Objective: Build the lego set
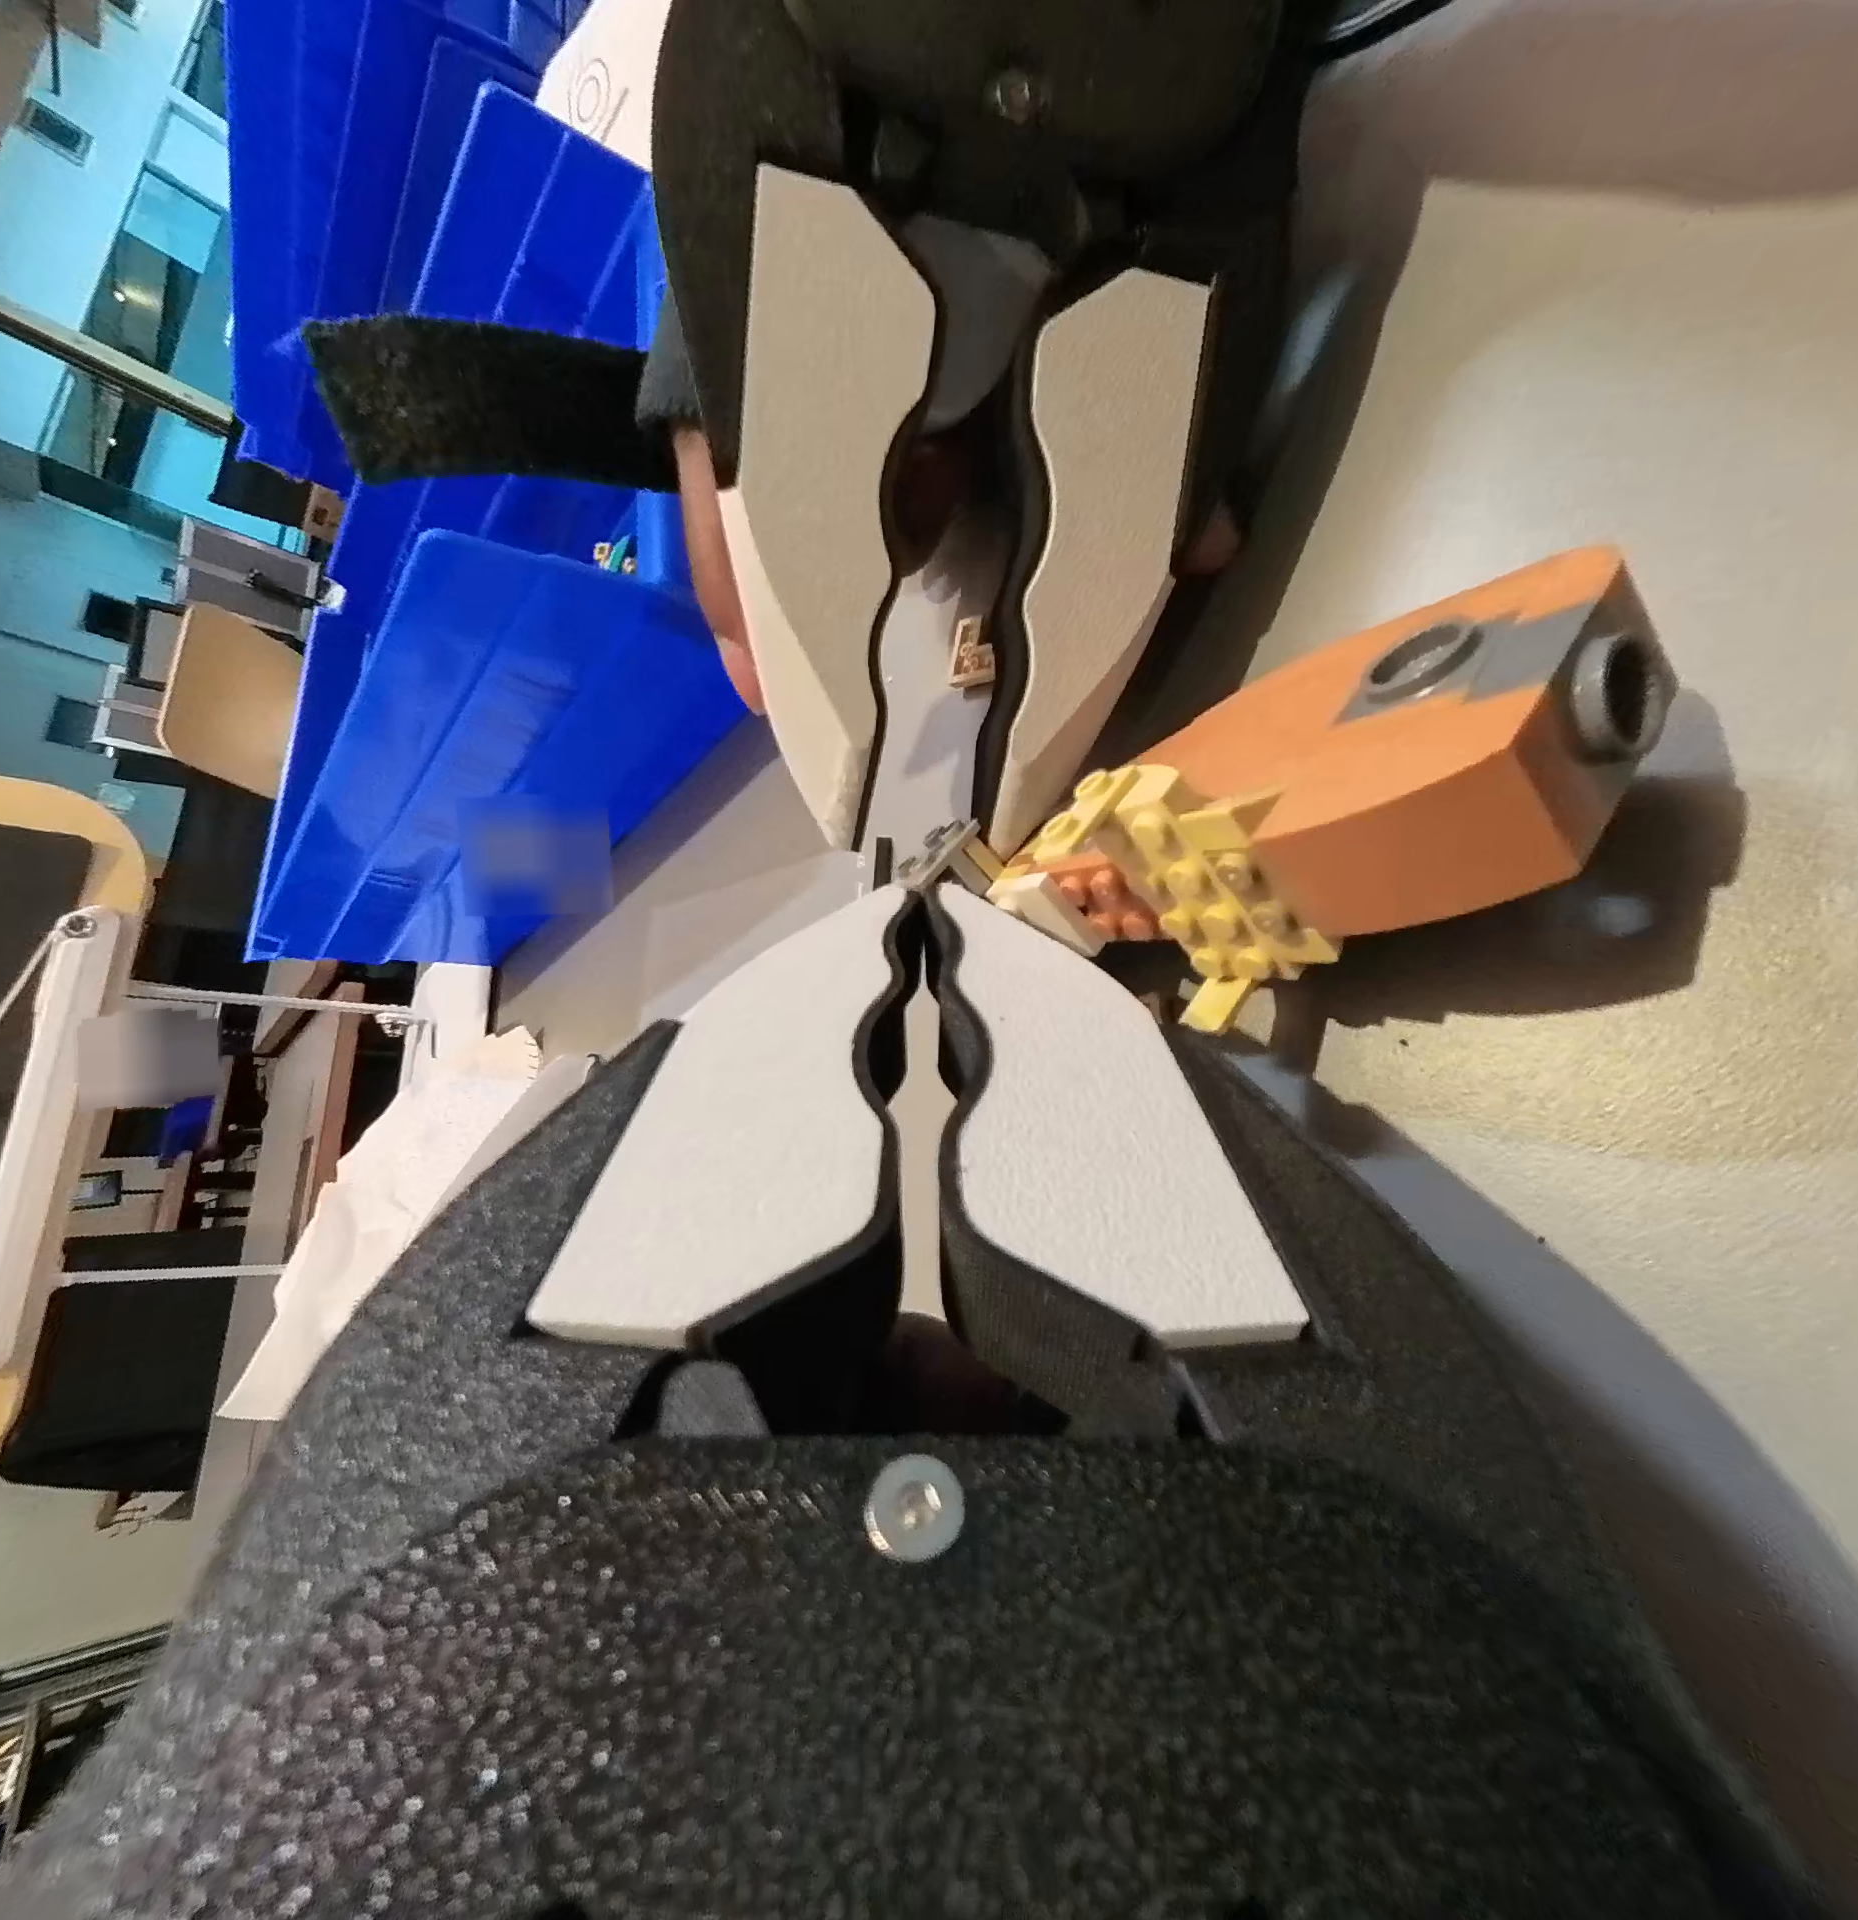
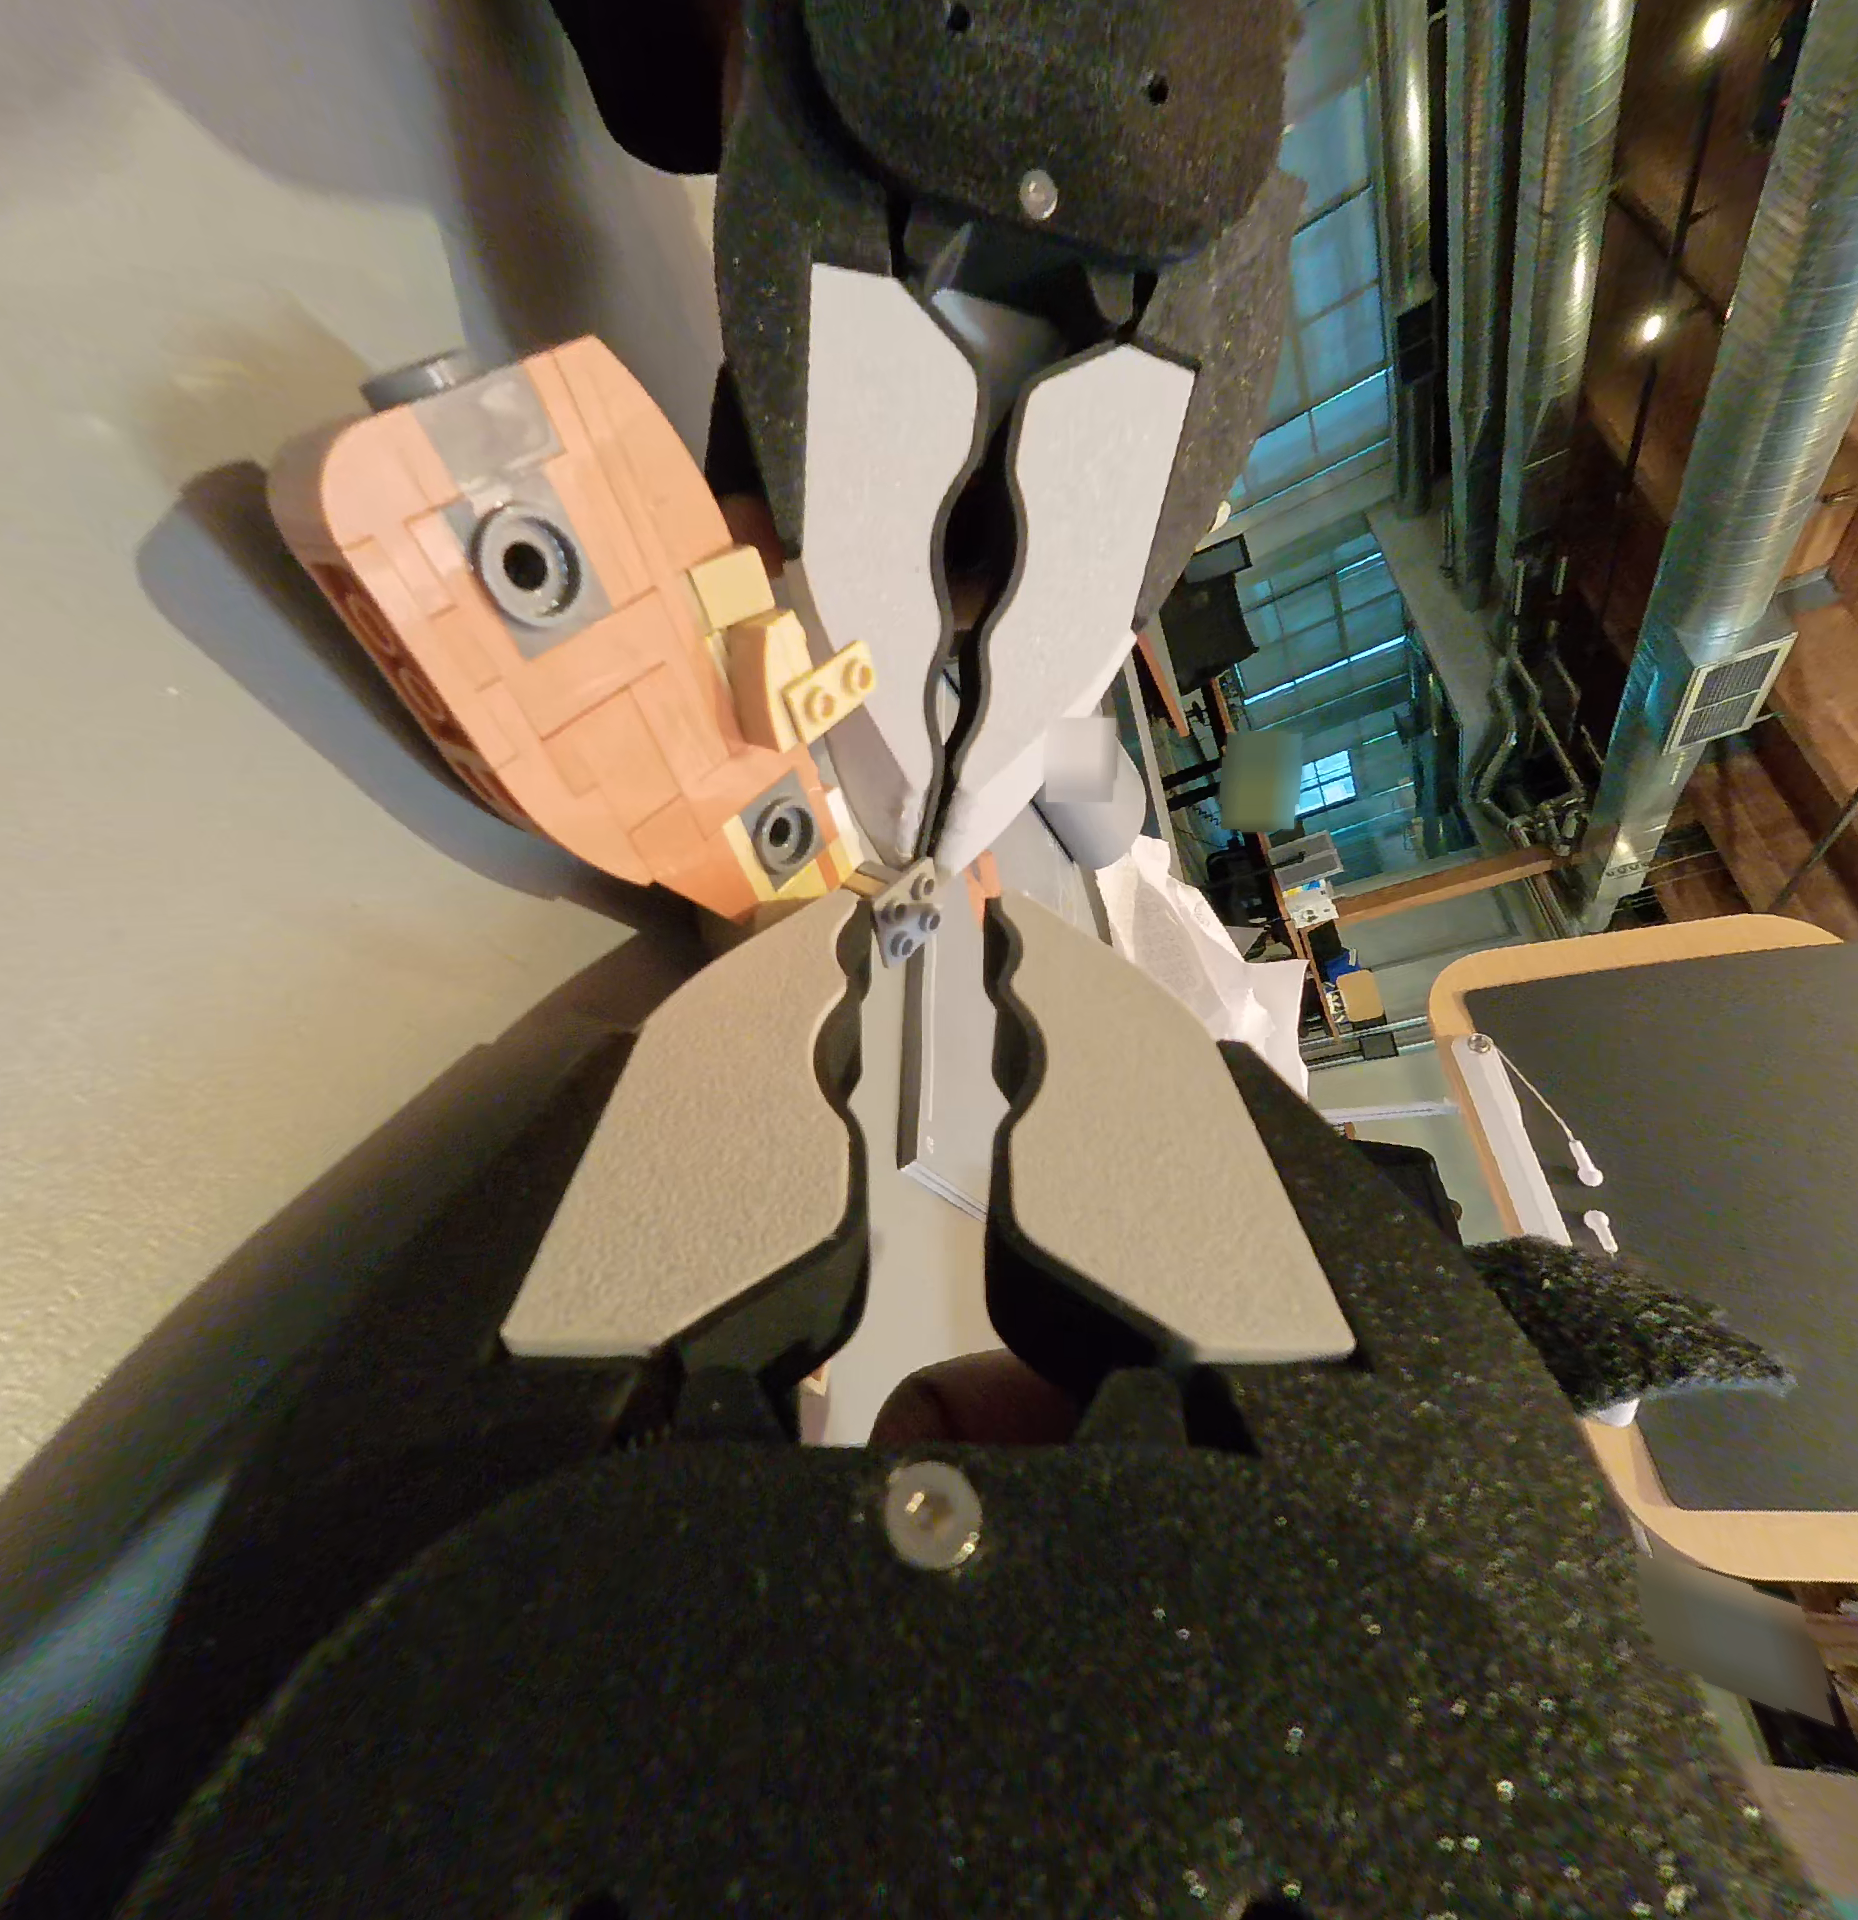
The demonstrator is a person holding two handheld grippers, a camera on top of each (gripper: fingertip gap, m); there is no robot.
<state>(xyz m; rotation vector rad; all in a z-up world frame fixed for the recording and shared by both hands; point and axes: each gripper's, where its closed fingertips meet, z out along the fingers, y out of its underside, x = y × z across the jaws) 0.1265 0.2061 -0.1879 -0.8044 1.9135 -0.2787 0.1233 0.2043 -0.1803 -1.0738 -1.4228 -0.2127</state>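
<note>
The two grippers meet tip to tip above the white table (image 1: 1527, 1039). My left gripper (image 1: 920, 899) is shut on a small grey studded plate (image 1: 940, 847), held by its edge. The right wrist view shows the same plate (image 2: 907, 914) at the left gripper's shut tips (image 2: 927, 847). My right gripper (image 2: 930, 920) is open, its fingers either side of the plate; it also shows in the left wrist view (image 1: 925, 831). The orange-brown lego model (image 1: 1424, 769) with yellow parts (image 1: 1195, 873) lies on the table right beside the tips. It also appears in the right wrist view (image 2: 551, 665).
Blue storage bins (image 1: 468, 675) stand along the table's far side. A small tan lego piece (image 1: 972, 660) lies on the table. A thin dark booklet (image 2: 940, 1091) and crumpled white wrapping (image 2: 1174, 935) lie beyond. A dark-topped table (image 2: 1683, 1195) stands nearby. The grippers are tip to tip, or close to it.
</note>
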